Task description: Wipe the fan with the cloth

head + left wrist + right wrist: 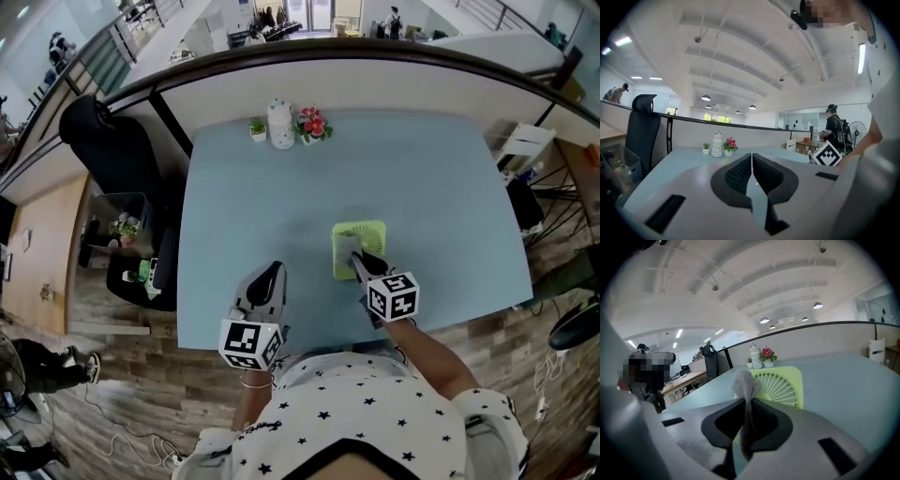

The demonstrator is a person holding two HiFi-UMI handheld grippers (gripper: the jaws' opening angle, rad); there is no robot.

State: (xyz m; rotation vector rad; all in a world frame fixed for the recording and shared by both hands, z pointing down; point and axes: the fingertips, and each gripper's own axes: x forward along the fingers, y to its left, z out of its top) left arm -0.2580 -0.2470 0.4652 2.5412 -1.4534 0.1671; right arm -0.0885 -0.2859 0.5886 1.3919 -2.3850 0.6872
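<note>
fan [372,234] lies flat on tabletop [431,169], grille upward. right gripper [360,263] clamped on grey cloth [744,383], cloth end over fan. left gripper [752,171] closed, empty, left of fan. grille ribs legible only in right gripper view.

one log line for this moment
right gripper: shut on cloth | cloth: over fan grille | left gripper: shut, empty, apart from fan

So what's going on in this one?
A person stands at a light blue table with a gripper in each hand. The right gripper is shut on a grey cloth and holds it over the green fan on the table. The left gripper is shut and empty, off to the side near the table's near edge, clear of the fan.
</note>
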